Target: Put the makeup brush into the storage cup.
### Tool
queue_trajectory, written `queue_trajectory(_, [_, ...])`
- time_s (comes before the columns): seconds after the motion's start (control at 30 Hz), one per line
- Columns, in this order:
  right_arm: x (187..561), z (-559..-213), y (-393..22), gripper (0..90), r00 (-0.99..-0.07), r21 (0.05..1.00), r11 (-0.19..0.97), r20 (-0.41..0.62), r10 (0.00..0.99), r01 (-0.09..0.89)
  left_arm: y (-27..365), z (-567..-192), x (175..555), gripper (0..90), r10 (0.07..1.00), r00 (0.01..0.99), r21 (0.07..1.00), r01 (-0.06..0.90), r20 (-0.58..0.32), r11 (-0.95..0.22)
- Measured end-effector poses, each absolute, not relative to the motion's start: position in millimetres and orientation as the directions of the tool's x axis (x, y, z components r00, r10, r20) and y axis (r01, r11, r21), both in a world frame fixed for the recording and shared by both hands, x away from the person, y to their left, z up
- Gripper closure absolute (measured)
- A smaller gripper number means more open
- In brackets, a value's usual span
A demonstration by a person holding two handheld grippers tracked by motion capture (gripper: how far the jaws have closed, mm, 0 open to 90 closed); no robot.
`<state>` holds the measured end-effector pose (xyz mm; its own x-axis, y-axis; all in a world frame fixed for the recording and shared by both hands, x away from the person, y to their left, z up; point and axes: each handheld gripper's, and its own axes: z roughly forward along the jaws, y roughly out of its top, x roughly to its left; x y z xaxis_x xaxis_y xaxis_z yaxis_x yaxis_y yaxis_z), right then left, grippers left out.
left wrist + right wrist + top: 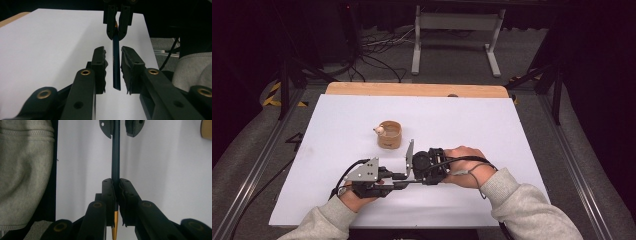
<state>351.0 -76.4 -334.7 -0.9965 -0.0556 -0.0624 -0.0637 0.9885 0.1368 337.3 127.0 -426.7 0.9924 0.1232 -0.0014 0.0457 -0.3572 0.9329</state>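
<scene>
A dark blue pencil (115, 152) with a gold tip (114, 225) runs level between my two grippers above the white table (472, 125). My right gripper (116, 182) is shut on the pencil, its gold tip sticking out behind the jaws. My left gripper (113, 53) faces it with its jaws open on either side of the pencil's (116, 65) other end, a gap showing on both sides. In the high view the left gripper (399, 180) and right gripper (416, 179) meet tip to tip near the table's front middle.
A small round wooden cup (389, 134) stands just beyond the grippers, with a little pale object (380, 131) on its rim. A wooden strip (412, 89) edges the table's far side. Grey sleeves come in from the bottom; a metal stand (457, 35) and cables lie on the floor behind.
</scene>
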Motion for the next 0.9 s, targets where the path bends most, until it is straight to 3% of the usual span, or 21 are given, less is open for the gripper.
queue_trajectory(0.23, [351.0,-334.2,-75.5,83.3,-0.996,0.127,0.989,-0.062,-0.068,-0.076,125.0,-427.5,336.9,81.7,0.111,0.994,0.925,0.033,0.009,-0.379])
queue_trajectory(0.9, [350.3,-335.3,-77.5,82.4,-0.995,0.146,0.985,-0.058,-0.083,-0.09,124.8,-426.2,333.9,84.2,0.096,0.995,0.918,0.027,0.012,-0.395])
